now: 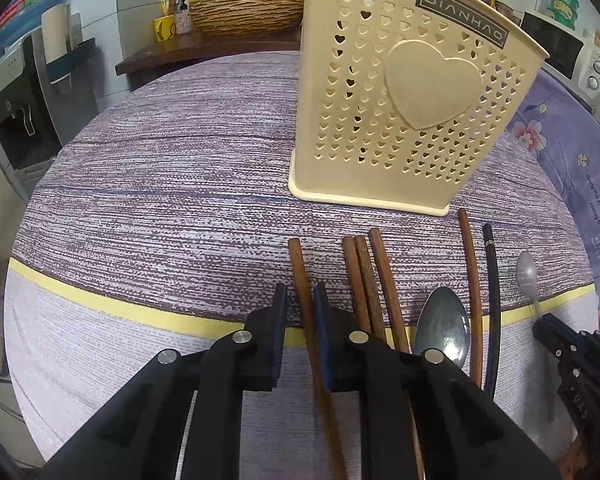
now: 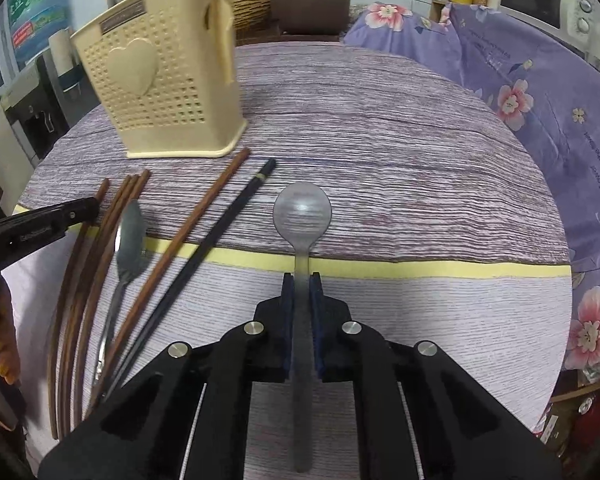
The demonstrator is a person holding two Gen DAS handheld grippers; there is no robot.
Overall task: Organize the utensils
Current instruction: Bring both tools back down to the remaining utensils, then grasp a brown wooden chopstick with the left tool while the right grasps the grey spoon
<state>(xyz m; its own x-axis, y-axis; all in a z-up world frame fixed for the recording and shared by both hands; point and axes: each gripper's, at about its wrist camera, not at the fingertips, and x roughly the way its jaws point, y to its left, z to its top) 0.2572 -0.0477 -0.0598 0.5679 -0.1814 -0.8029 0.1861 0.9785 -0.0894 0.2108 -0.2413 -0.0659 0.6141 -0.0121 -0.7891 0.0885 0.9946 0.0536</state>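
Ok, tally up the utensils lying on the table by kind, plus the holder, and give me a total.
Brown wooden chopsticks: 5 (one between the left gripper fingers)
Dark chopstick: 1
Metal spoons: 2 (one gripped by the right gripper)
Cream utensil holder: 1
Total: 9

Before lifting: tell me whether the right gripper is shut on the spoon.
Shut: the right gripper pads press the translucent spoon handle from both sides.

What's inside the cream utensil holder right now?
Cannot say for sure. The utensil holder stands upright, its top opening out of sight in both views. Through the heart-shaped holes only dark gaps show, no utensil shapes; its contents stay hidden.
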